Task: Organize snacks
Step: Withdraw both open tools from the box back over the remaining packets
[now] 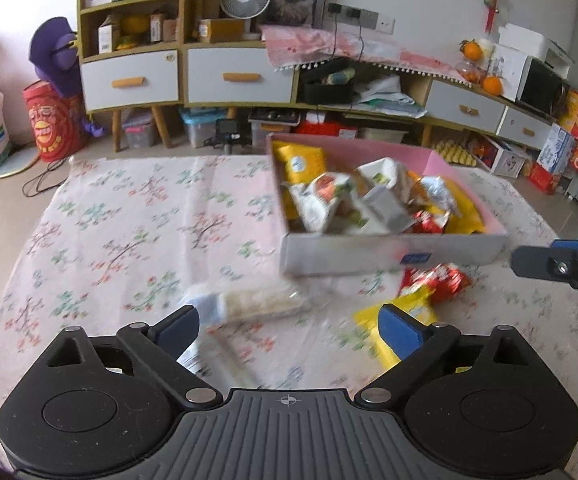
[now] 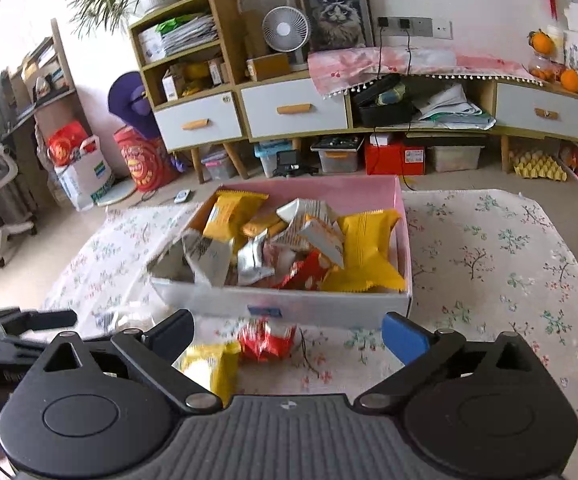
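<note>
A shallow box [image 1: 369,256] with white walls and a pink inside stands on the flowered tablecloth, filled with several yellow, white, silver and red snack packets. In front of it lie a red packet [image 1: 437,280], a yellow packet [image 1: 369,332] and a pale clear-wrapped packet [image 1: 249,304]. My left gripper [image 1: 289,320] is open just short of the clear and yellow packets, holding nothing. In the right wrist view, my right gripper [image 2: 289,326] is open before the box [image 2: 321,304], with the red packet [image 2: 267,342] and yellow packet [image 2: 213,364] lying between its spread fingers, untouched.
One finger of the right gripper [image 1: 545,262] reaches in beside the box's right corner. The left gripper [image 2: 37,320] shows at the left edge of the right wrist view. Beyond the table's far edge are low cabinets [image 2: 289,108] and floor clutter.
</note>
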`<act>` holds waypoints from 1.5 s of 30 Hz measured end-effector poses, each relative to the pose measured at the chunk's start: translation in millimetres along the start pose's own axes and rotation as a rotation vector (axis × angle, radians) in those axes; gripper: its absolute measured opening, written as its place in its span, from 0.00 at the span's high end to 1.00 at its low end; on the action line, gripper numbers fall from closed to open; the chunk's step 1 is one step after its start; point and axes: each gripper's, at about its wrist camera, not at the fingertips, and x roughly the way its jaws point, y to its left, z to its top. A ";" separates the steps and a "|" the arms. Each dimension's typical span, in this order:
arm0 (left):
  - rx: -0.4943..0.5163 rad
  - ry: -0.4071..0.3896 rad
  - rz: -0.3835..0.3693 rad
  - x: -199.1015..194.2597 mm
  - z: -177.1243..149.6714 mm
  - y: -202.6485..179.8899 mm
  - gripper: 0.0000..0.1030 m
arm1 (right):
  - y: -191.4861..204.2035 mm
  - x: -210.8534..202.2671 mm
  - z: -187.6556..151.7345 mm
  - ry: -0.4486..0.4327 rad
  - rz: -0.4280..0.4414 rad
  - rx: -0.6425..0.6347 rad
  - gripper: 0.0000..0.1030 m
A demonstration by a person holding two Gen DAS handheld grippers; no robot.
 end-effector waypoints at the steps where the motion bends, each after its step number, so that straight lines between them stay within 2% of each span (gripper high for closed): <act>1: 0.003 0.004 0.004 -0.6 -2.5 4.1 0.04 | 1.9 0.3 -4.3 0.003 -0.006 -0.007 0.14; 7: 0.039 0.036 0.034 -2.2 -21.9 33.3 0.04 | 16.9 3.7 -30.3 0.043 -0.012 -0.071 0.14; 13: 0.149 0.017 0.071 -8.4 -36.3 53.1 0.04 | 29.4 0.3 -45.7 0.066 0.001 -0.111 0.14; 17: 0.187 0.017 0.014 -8.9 -40.1 58.3 0.04 | 44.5 3.9 -60.0 0.102 0.021 -0.160 0.14; 23: 0.302 0.024 -0.079 -3.6 -45.1 63.1 0.04 | 68.5 14.3 -82.4 0.163 0.083 -0.281 0.14; 28: 0.311 0.056 -0.082 9.0 -53.8 71.1 0.02 | 72.1 18.7 -91.5 0.186 0.089 -0.312 0.14; 32: 0.287 0.048 -0.091 13.1 -53.1 77.0 0.01 | 71.3 21.5 -93.9 0.149 0.046 -0.340 0.14; 38: 0.287 0.019 -0.080 18.4 -49.5 74.9 0.00 | 69.5 25.2 -96.9 0.083 0.047 -0.341 0.14; 43: 0.269 0.022 -0.089 21.7 -45.4 74.3 0.04 | 72.4 33.5 -89.9 0.077 0.059 -0.369 0.14; 45: 0.266 0.024 -0.098 21.2 -45.0 73.7 0.08 | 73.2 35.3 -88.4 0.067 0.061 -0.388 0.14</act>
